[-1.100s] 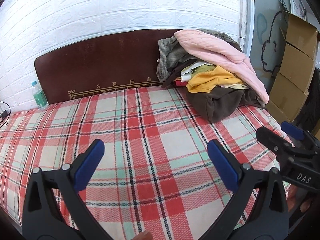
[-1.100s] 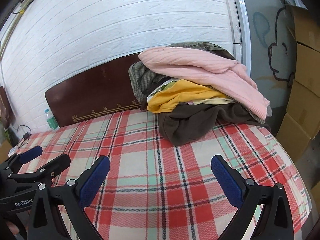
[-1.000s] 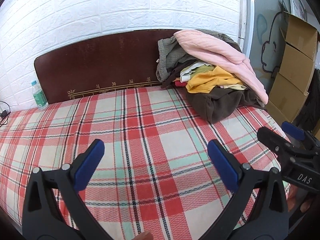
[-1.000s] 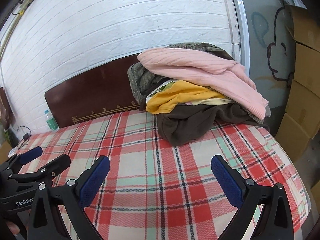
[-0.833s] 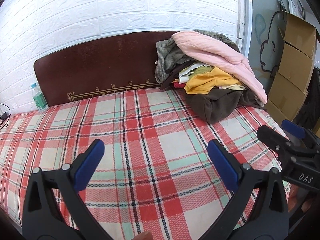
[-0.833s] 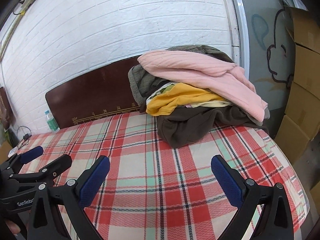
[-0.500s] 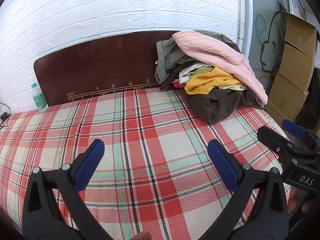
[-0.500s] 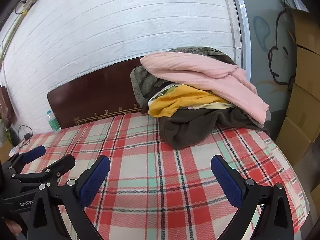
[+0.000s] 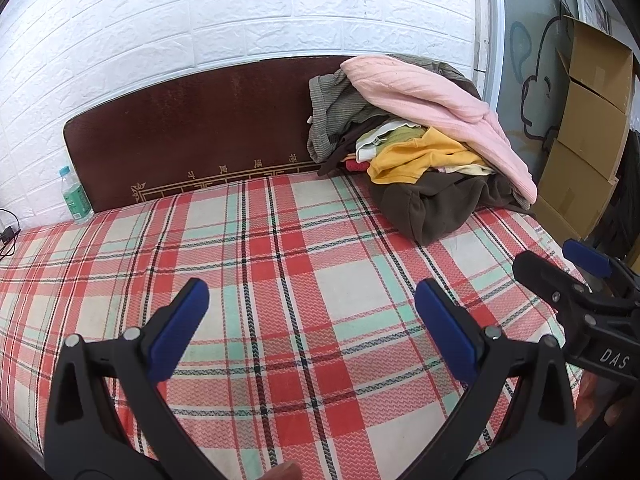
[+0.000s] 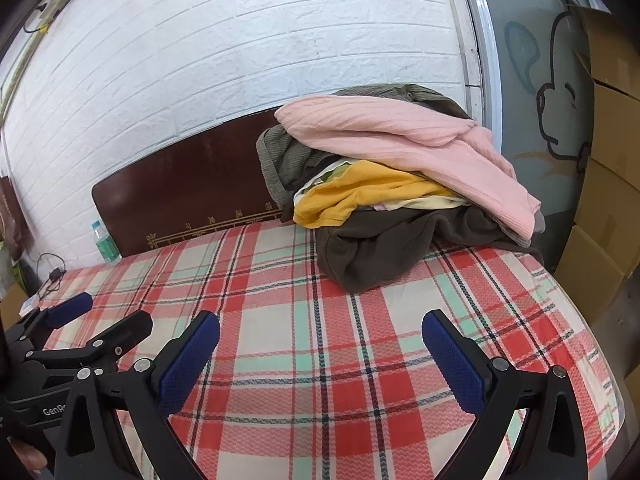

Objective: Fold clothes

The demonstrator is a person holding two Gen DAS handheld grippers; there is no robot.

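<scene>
Nothing's folded yet: clothes pile (image 10: 400, 184) sits upper right on the bed (image 10: 360, 340), left claw (image 9: 308, 320) and right claw (image 10: 320, 344) both spread, empty.

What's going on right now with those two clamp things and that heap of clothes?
Left gripper open, empty. Right gripper open, empty. Clothes pile untouched at the headboard end, pink sweater on top. Plaid bedsheet between grippers and pile bare.

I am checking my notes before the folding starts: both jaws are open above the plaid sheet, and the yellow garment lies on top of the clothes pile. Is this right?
Not quite. The pink sweater lies on top of the clothes pile; the yellow garment is tucked beneath it, as the right wrist view shows. The rest holds: the left gripper and right gripper have open jaws above the plaid sheet.
</scene>
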